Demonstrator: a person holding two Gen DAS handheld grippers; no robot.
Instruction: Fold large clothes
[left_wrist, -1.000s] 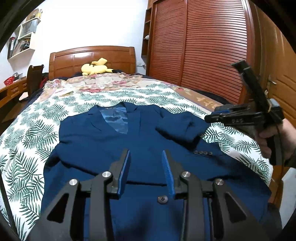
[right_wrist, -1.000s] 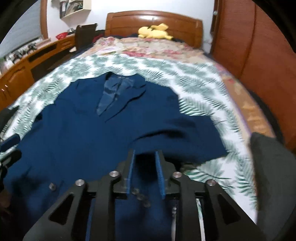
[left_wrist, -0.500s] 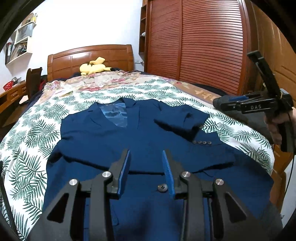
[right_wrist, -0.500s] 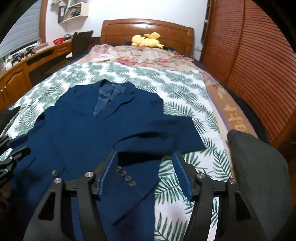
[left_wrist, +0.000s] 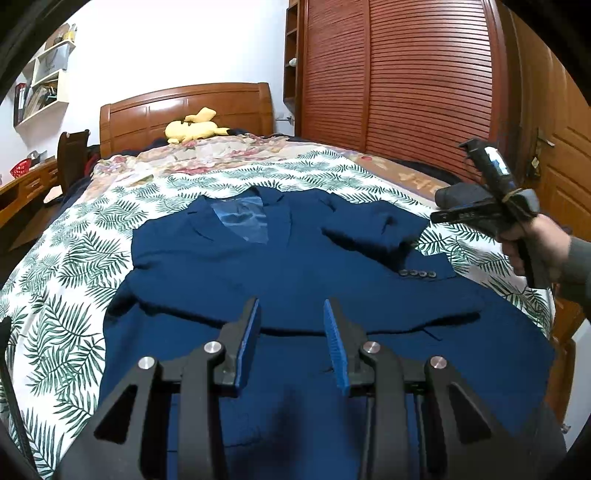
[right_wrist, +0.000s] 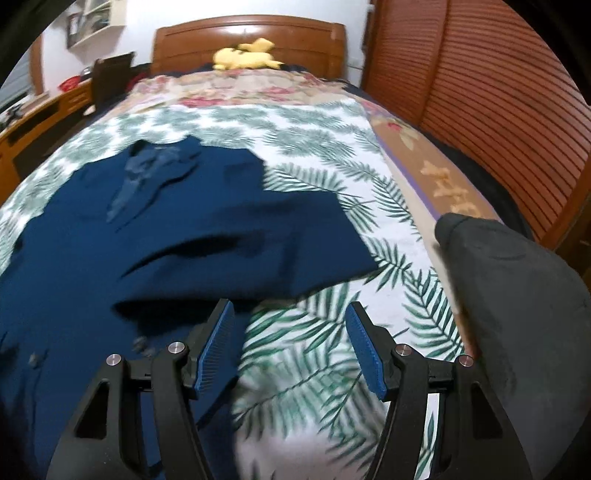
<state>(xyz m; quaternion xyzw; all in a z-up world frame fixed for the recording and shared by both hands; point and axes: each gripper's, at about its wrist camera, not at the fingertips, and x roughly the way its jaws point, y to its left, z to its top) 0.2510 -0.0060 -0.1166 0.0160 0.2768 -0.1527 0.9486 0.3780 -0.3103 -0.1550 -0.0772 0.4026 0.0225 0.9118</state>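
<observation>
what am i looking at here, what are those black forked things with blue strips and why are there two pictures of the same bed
There is no robot here. A person holds a hand-held grasping tool in each hand, and each tool carries a wide-angle camera looking out along its two fingers. One picture comes from the left tool, the other from the right tool; the blue strips are the grip pads. The left tool's camera also catches the right tool from the side, with the hand holding it.

On the bed's leaf-print sheet lies a dark blue suit jacket, front up, with one sleeve folded across its chest. A yellow plush toy sits by the headboard.

Neither tool holds anything. The right tool's jaws have just been opening and stand wide, with only the sheet beyond them.
</observation>
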